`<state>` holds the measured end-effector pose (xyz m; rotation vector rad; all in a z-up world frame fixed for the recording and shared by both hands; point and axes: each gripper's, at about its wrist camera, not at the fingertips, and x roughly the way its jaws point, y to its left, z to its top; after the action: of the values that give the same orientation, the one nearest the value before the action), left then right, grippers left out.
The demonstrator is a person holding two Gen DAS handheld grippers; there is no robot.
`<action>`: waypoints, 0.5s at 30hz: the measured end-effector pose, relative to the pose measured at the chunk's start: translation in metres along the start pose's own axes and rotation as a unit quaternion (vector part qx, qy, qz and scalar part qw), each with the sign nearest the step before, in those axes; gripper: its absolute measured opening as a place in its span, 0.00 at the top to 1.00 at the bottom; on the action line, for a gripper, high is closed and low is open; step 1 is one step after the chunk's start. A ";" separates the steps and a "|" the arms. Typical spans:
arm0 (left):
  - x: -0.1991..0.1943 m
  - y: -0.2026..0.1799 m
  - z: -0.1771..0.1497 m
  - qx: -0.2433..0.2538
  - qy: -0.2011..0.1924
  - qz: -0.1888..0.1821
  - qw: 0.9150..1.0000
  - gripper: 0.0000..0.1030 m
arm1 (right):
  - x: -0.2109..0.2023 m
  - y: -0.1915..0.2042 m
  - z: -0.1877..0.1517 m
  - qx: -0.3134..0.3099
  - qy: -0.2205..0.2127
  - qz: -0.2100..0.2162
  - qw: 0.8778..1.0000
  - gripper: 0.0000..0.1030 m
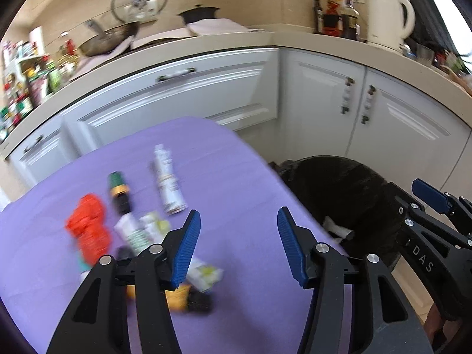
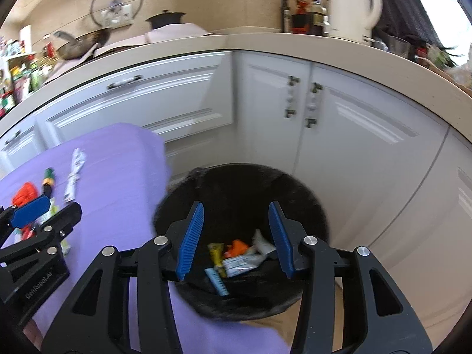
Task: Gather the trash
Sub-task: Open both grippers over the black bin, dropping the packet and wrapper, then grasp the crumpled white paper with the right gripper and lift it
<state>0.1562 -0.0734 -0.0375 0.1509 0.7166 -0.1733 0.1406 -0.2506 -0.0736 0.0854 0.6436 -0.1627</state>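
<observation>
**Light litter on the cloth, bin half-fed**

The left gripper [image 1: 239, 244] hangs over the purple cloth [image 1: 236, 177] with jaws spread and nothing between them. Nearest it lie a small pale carton [image 1: 206, 274] and an orange-and-dark piece partly hidden behind the left finger; both are blurred. Just past them sit a white tube [image 1: 132, 234], a crumpled red wrapper [image 1: 88, 230], a small green-capped bottle [image 1: 118, 190] and, farthest, a long white tube [image 1: 168, 183] lying flat.

All of it looks light. The wrapper should be soft and will crush, so a pinch through its bulk ought to hold. The tubes look smooth and likely slippery, and squashy in the middle; I would take each across its width near the stiffer cap end. The bottle looks rigid and could roll, so grip across the body.

The right gripper [image 2: 236, 239] is over the black bin [image 2: 295, 194], jaws released and empty. Wrappers [image 2: 236, 256] already lie at the bottom, so some trash is collected and a good share remains on the table.

The cloth is soft and may ruck under a scraping fingertip. The bin stands on the floor just beside the table edge. Beyond are white cabinets [image 1: 206, 88], then a counter with a kettle [image 1: 389, 17], pans and bottles.
</observation>
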 end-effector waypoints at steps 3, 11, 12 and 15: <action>-0.014 0.030 -0.010 -0.018 -0.001 0.021 1.000 0.47 | -0.005 0.022 -0.003 -0.012 0.003 0.022 1.000 0.56; -0.040 0.103 -0.039 -0.075 0.005 0.082 0.994 0.46 | -0.014 0.085 -0.006 -0.060 0.008 0.070 0.996 0.56; -0.041 0.109 -0.041 -0.080 0.006 0.088 0.993 0.46 | -0.015 0.093 -0.006 -0.067 0.009 0.076 0.995 0.56; -0.046 0.133 -0.052 -0.096 0.012 0.110 0.989 0.46 | -0.016 0.116 -0.008 -0.090 0.011 0.090 0.992 0.56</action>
<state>0.1170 0.0709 -0.0355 0.0464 0.7321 0.1084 0.1441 -0.1334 -0.0669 -0.0278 0.6665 0.0708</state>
